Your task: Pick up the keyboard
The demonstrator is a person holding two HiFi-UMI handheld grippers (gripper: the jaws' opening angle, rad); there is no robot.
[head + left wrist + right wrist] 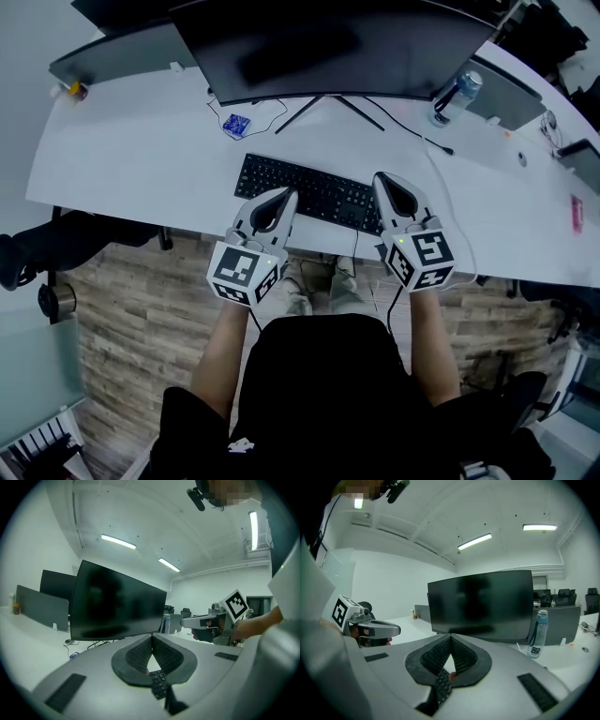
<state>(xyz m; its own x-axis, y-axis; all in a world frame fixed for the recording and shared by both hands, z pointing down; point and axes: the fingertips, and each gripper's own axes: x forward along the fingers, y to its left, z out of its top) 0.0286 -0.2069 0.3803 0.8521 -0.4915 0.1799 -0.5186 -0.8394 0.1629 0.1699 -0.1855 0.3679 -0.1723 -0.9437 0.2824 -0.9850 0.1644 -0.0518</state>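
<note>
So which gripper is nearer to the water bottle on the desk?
Right. The right gripper is over the keyboard's right end, with the water bottle beyond it to the right. The left gripper is over the keyboard's left half, farther away.

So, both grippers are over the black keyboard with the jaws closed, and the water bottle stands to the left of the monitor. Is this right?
Not quite. The water bottle stands to the right of the monitor, as the head view shows. The rest is right: the left gripper and the right gripper are over the black keyboard with the jaws closed.
</note>
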